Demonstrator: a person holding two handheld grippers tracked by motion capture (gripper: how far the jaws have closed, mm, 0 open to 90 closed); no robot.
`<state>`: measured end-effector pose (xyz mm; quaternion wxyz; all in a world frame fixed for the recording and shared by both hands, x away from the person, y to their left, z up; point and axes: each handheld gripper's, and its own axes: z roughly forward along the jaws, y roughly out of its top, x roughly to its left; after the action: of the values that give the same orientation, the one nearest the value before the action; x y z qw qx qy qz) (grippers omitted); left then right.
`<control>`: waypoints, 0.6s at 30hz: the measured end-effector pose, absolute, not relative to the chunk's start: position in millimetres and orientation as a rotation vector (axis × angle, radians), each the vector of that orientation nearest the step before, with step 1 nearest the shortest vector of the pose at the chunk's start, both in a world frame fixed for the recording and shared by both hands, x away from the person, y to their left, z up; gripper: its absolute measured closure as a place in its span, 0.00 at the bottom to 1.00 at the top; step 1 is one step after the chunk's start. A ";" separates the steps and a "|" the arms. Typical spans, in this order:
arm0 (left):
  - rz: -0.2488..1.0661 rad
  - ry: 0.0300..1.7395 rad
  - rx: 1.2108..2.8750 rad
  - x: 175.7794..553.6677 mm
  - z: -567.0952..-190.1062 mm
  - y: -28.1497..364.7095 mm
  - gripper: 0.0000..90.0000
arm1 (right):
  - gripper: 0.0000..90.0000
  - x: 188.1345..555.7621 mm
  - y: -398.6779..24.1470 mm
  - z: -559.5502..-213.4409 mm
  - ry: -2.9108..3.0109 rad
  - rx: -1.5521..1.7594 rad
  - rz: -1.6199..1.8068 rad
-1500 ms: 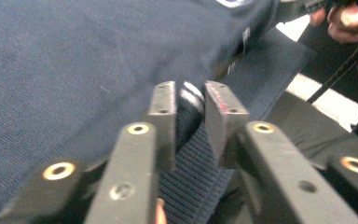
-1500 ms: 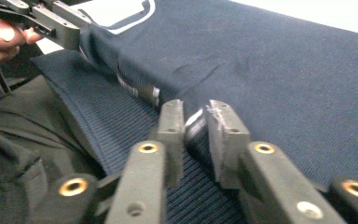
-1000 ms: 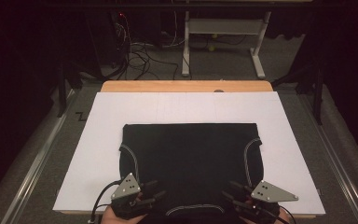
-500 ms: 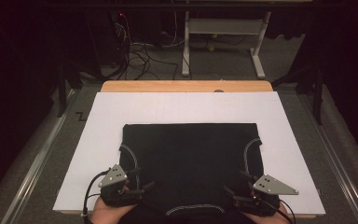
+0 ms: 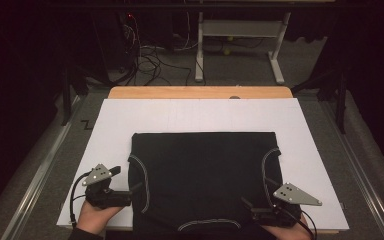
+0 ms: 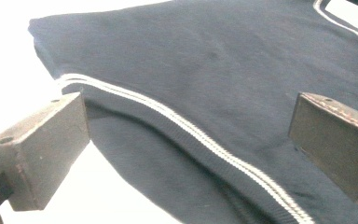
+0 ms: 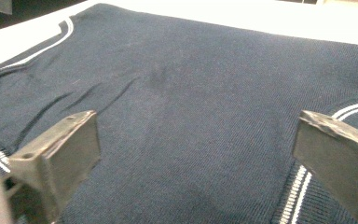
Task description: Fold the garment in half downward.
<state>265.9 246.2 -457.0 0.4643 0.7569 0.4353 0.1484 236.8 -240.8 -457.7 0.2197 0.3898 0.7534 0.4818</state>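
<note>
A dark navy garment (image 5: 205, 175) with white striped trim lies folded flat on the white board (image 5: 195, 115). My left gripper (image 5: 132, 192) rests on the board beside the garment's left edge and points at it. In the left gripper view (image 6: 189, 135) its jaws stand wide apart over the striped hem (image 6: 205, 154) and have just been opening, the pads clear of the cloth. My right gripper (image 5: 250, 207) sits at the garment's near right corner. It too has just been opening, with flat cloth (image 7: 191, 93) between and beyond its spread jaws (image 7: 191, 154).
The board lies on a wooden table (image 5: 200, 92) whose far edge shows beyond it. Metal rails (image 5: 40, 170) run along both sides. Behind the table are floor cables (image 5: 150, 60) and a white desk frame (image 5: 240, 35) in the dark.
My left gripper slid left off the garment's near edge onto the white board beside it. Both grippers' jaws spread apart. The right hand stayed about where it was.
</note>
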 end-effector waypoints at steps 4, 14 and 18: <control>0.378 1.100 1.847 270.1 -458.1 253.4 0.00 | 0.00 236.9 -238.4 -456.9 2.081 1.071 1.328; 0.374 1.148 1.832 279.6 -465.8 263.7 0.00 | 0.00 238.0 -209.3 -452.3 2.101 1.001 1.355; 0.369 1.153 1.833 281.0 -467.2 264.3 0.00 | 0.00 235.8 -193.5 -453.1 2.132 0.951 1.342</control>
<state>281.0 264.3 -467.2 0.4551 0.7431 0.4672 0.1496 235.8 -193.5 -453.1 0.2227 0.3445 0.7718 0.4858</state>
